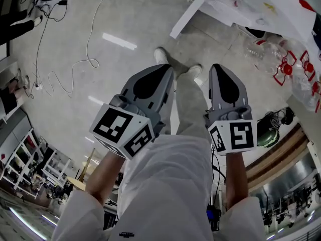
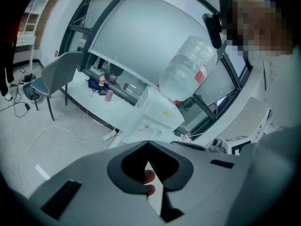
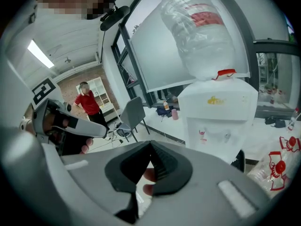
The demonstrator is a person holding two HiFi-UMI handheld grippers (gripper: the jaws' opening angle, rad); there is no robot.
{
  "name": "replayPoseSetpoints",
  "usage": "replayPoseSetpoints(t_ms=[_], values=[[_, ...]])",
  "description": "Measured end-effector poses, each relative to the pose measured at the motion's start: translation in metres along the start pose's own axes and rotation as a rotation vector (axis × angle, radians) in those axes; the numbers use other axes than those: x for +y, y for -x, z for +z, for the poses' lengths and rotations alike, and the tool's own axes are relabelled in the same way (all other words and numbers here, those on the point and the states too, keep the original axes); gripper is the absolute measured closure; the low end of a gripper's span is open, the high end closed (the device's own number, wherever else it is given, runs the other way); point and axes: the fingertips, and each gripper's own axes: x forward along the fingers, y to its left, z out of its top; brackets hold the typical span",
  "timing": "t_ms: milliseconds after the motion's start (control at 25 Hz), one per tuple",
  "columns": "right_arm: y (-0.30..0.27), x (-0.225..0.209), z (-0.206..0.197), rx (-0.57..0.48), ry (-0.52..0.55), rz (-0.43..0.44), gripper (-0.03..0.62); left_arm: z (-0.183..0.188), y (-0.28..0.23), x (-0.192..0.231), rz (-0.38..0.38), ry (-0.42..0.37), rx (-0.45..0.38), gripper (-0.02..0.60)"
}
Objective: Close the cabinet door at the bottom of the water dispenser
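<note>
The white water dispenser [image 3: 217, 114] stands ahead with a big clear bottle [image 3: 202, 32] upside down on top. In the left gripper view the dispenser [image 2: 157, 108] is further off. At its foot a white panel [image 1: 187, 16] juts out over the floor, seemingly the open cabinet door. A dark gap [image 3: 238, 160] shows low at its side. Both grippers hang in front of the person's legs, well short of the dispenser. The left gripper [image 1: 167, 69] and the right gripper [image 1: 216, 67] each have their tips together with nothing between them.
Cables [image 1: 65, 69] trail over the grey floor at the left. A grey chair [image 3: 131, 114] and a desk stand by the windows. Red-printed plastic bags [image 1: 296, 67] and a clear bottle [image 1: 263, 53] lie at the right. A person in a red shirt [image 3: 86, 102] stands far off.
</note>
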Motion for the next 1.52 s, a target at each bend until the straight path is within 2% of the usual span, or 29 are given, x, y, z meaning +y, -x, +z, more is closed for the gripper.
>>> replayPoseSetpoints(t_ms=[600, 1000, 1520], values=[[-0.070, -0.004, -0.040, 0.079, -0.007, 0.079, 0.583, -0.033, -0.029, 0.062, 0.071, 0.058, 0.036, 0.574], [-0.119, -0.008, -0.074, 0.149, -0.008, 0.076, 0.583, -0.045, -0.052, 0.099, 0.070, 0.076, 0.070, 0.574], [-0.182, -0.009, -0.116, 0.236, -0.001, 0.107, 0.536, -0.050, -0.073, 0.145, 0.089, 0.108, 0.090, 0.574]])
